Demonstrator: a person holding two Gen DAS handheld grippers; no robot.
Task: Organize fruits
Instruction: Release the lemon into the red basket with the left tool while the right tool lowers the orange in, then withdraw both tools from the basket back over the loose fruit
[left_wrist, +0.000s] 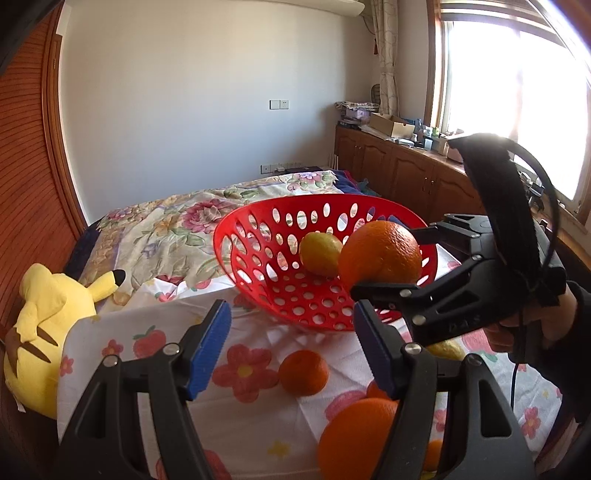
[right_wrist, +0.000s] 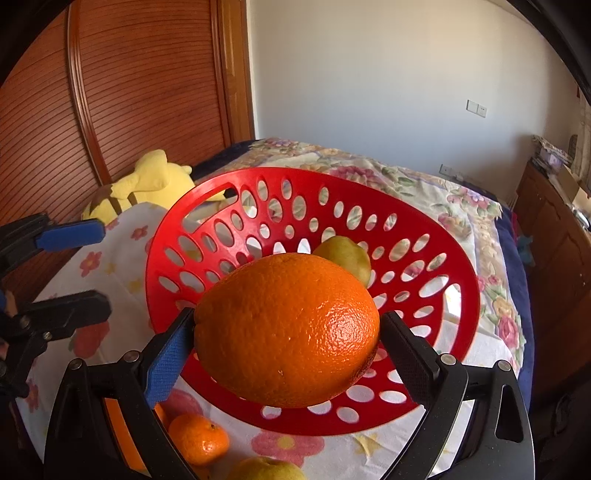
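My right gripper (right_wrist: 286, 345) is shut on a large orange (right_wrist: 286, 332) and holds it over the near rim of the red perforated basket (right_wrist: 184, 218); it shows in the left wrist view (left_wrist: 384, 258) too. A yellow-green lemon (right_wrist: 345, 254) lies in the basket (left_wrist: 258, 221). My left gripper (left_wrist: 290, 349) is open and empty above the cloth, in front of the basket. A small tangerine (left_wrist: 303, 372), a big orange (left_wrist: 354, 435) and a yellow fruit (left_wrist: 447, 349) lie on the flowered cloth below it.
A yellow plush toy (left_wrist: 44, 314) lies at the left by the wooden wardrobe (left_wrist: 26, 166). The flowered bedspread (left_wrist: 166, 221) stretches behind the basket. Wooden cabinets (left_wrist: 406, 170) stand under the window at the right.
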